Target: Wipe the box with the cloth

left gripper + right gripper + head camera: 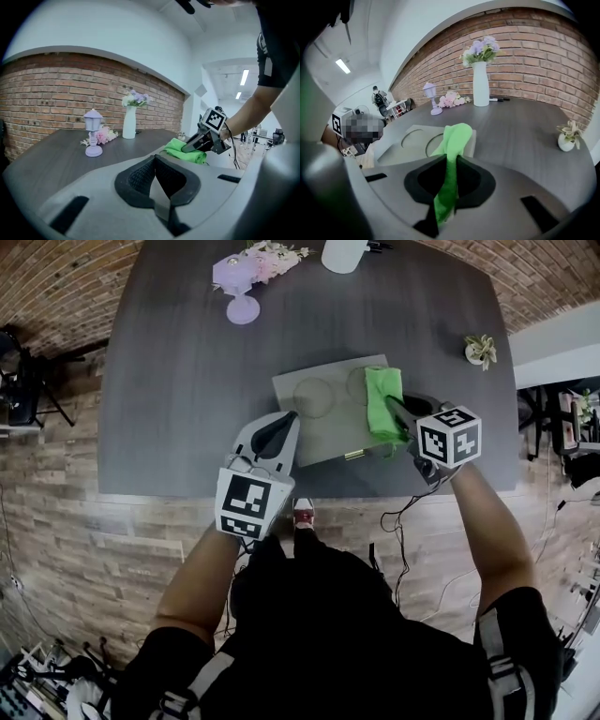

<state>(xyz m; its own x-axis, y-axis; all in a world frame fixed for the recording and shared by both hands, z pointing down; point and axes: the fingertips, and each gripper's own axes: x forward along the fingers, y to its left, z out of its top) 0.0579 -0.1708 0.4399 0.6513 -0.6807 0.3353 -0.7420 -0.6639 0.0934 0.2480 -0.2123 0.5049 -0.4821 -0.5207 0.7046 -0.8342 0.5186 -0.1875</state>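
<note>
A brick wall [47, 93] backs a room with a wide dark grey table [187, 381], and a person leans over its near edge with a gripper in each hand. A flat grey box [319, 427] lies near that front edge, slightly turned, with 2 round outlines on its top. The left gripper [289, 418] points at the box's near left corner; its 2 jaws are pressed together with nothing between them, and whether the tips touch the box cannot be told. The right gripper [394, 407] reaches over the box's right end, and its jaws pinch a green cloth [382, 401]. The cloth runs out from between the jaws and lies bunched on the right part of the box top, beside the right-hand circle. At the far edge of the table stands a white vase [343, 254] of flowers. Left of the vase are a small lilac lamp [241, 292] and a pink flower bunch [277, 259] just beside it. A tiny potted plant [481, 350] sits alone near the table's right edge, well apart from the box.
</note>
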